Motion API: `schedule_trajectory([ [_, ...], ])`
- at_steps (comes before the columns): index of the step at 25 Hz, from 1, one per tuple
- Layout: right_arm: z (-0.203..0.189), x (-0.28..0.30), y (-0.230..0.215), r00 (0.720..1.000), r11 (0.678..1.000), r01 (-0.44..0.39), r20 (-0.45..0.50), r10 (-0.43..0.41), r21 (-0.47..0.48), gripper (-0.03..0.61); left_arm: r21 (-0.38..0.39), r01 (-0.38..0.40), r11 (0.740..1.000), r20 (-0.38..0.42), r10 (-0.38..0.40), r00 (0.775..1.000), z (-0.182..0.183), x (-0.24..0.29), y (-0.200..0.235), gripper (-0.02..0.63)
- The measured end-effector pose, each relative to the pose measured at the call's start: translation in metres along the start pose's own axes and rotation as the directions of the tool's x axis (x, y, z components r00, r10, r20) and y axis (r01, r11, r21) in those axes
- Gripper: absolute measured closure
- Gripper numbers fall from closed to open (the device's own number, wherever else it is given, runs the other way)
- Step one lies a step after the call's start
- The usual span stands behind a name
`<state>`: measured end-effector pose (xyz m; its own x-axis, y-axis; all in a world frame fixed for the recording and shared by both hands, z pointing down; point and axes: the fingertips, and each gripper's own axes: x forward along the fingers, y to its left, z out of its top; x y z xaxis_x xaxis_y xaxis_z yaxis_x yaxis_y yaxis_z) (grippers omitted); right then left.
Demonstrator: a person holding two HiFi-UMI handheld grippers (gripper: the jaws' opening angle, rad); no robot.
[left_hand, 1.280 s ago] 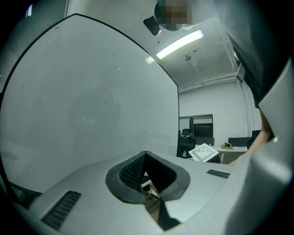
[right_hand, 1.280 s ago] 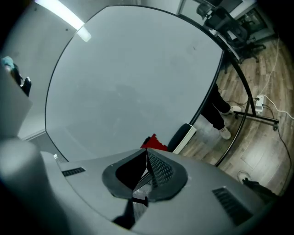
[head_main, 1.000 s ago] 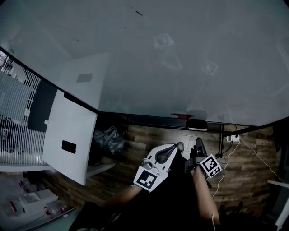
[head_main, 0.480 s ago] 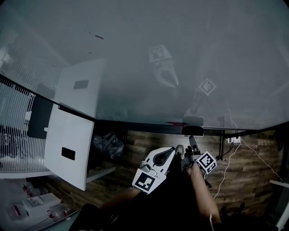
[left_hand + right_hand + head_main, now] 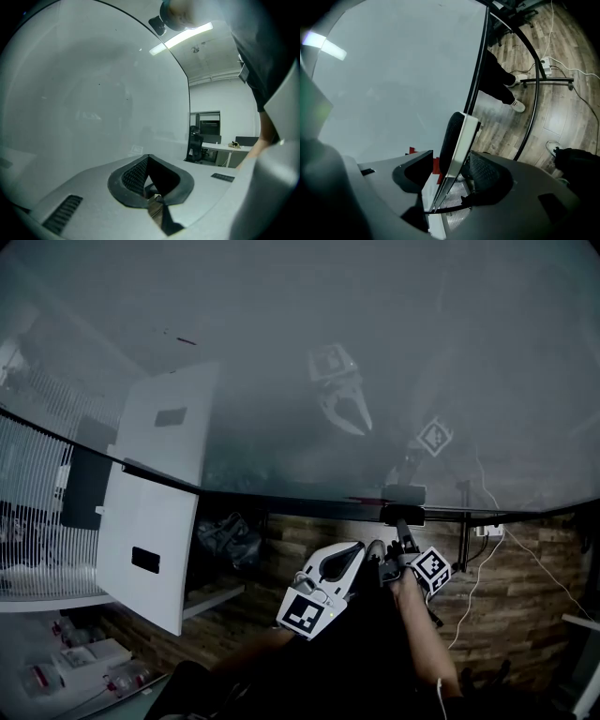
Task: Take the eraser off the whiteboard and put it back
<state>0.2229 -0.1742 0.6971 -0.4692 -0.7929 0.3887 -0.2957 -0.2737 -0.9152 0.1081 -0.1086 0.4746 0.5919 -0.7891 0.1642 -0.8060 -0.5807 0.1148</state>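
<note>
gloom dims the head view. my left gripper point(image 5: 373, 549), lower centre, has its jaws closed together on nothing. right of it the eraser point(image 5: 401, 514) stands at the lower edge of the whiteboard point(image 5: 281, 352), between the jaws of my right gripper point(image 5: 401, 535), which have just been opening and stand wide. i can't identify the red patch point(image 5: 412, 151) behind it.

The head camera looks from high up steeply down along the whiteboard point(image 5: 281, 352) to the wooden floor point(image 5: 525, 568). The left gripper point(image 5: 373, 547) and the right gripper point(image 5: 401, 529) are low in its middle. The left gripper view is very near the board and faces along it toward an office room point(image 5: 220, 140). The right gripper view is close to the board's lower edge. It shares the eraser point(image 5: 457, 136) and the floor with the head view.
</note>
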Motion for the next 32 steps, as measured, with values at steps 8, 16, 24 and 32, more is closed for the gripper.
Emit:
schedule_trajectory([
  [8,0.008,0.005,-0.012,0.998,0.998,0.044,0.035,-0.046,0.046,0.374,0.005,0.002,1.0,-0.014,-0.002,1.0,-0.002,0.002,0.004,0.614],
  [16,0.004,0.0,-0.008,0.999,0.999,0.034,0.036,-0.036,0.04,0.411,0.011,0.01,1.0,-0.022,-0.009,1.0,-0.004,-0.002,0.003,0.614],
  [24,-0.001,-0.007,-0.003,0.999,0.999,0.017,0.05,-0.018,0.034,0.416,0.0,0.001,1.0,-0.015,-0.001,1.0,-0.003,-0.013,0.004,0.614],
  [32,-0.004,-0.01,0.012,0.998,1.0,-0.011,0.059,0.012,-0.015,0.419,-0.007,-0.012,1.0,0.007,0.012,1.0,-0.001,-0.025,0.008,0.614],
])
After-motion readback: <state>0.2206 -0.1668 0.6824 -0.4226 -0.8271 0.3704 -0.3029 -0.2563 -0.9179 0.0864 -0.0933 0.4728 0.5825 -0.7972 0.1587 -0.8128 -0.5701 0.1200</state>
